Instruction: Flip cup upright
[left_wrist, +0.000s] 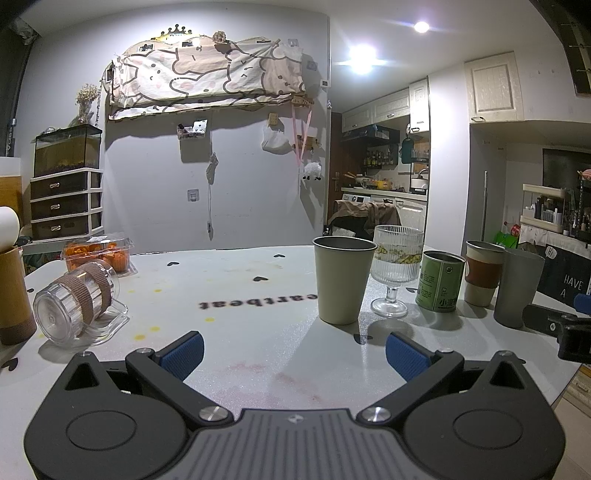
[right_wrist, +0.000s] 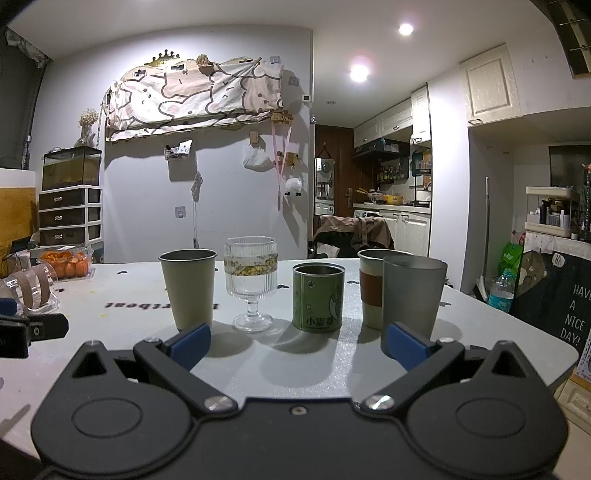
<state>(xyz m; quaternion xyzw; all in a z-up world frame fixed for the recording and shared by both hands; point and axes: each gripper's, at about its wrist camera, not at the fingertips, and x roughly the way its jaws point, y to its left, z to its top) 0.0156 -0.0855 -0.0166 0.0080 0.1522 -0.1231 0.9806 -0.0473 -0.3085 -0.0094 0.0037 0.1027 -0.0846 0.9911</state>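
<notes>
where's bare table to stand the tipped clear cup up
Free patch: mid-table around the printed lettering, between the tipped clear cup and the beige cup. Crowded: the row from there to the grey cup.

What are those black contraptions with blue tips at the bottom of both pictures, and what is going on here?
They are two hand-held grippers, each carrying a camera that looks out along its fingers. One picture comes from the left gripper, the other from the right gripper. Both are open and hold nothing. On the table a clear cup lies on its side, waiting to be stood up. Upright nearby: a beige cup, a ribbed glass, a green tin, a banded cup and a grey cup.
</notes>
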